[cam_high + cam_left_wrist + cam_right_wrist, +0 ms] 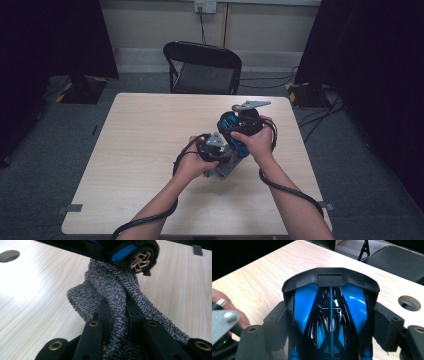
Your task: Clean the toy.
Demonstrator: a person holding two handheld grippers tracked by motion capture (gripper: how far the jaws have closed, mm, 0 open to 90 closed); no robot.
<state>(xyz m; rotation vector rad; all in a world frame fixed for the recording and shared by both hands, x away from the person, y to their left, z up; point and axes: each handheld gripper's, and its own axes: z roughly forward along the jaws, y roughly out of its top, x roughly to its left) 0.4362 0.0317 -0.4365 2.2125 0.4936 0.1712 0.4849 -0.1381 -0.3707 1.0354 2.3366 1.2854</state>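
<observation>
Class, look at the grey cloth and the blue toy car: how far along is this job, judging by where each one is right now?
Done: the right gripper clamps the blue toy car, and the left gripper has pinched the grey cloth. In hand: the cloth lies against the car beside its wheel, apparently wiping. Left: how much of the car remains unwiped cannot be told.

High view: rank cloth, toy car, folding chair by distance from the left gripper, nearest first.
1. Grey cloth: in the left gripper, below the car.
2. Blue toy car: just up-right, in the right gripper.
3. Black folding chair: beyond the table's far edge.
</observation>
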